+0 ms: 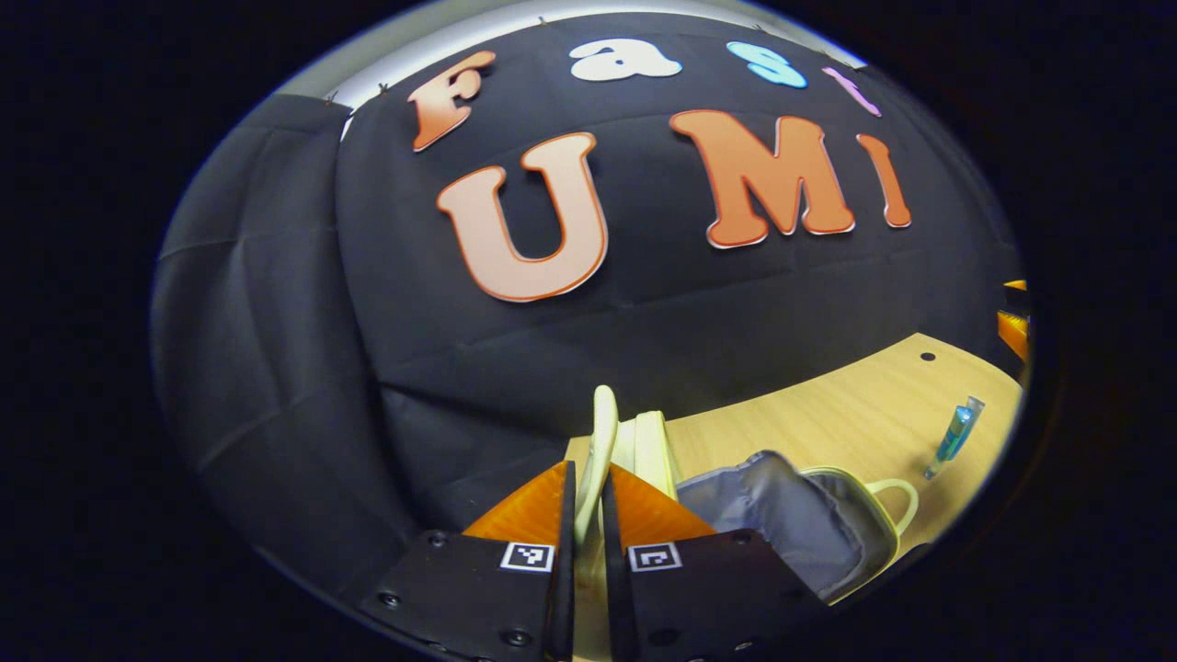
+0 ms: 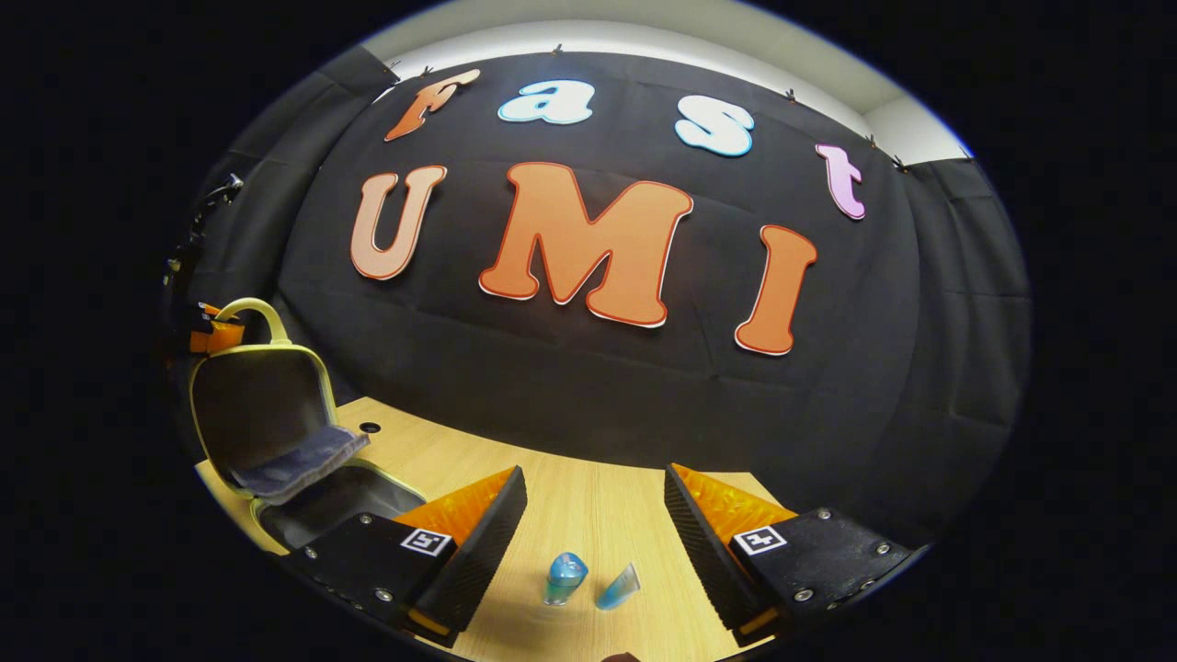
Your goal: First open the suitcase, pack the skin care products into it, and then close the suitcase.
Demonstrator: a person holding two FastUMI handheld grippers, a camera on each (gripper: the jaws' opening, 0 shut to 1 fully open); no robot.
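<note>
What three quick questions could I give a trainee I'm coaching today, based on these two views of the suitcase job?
1. True or false: the suitcase lid stands raised.
2. What is the left gripper clamped on? A) the lid's edge B) a blue tube C) nothing
3. Fill in: the two blue tubes lie on the ____, ahead of the open right gripper.

Key: 1 true; 2 A; 3 table.

No readable text; square coded markers on gripper fingers (image 2: pixel 423 541), apparently.
</note>
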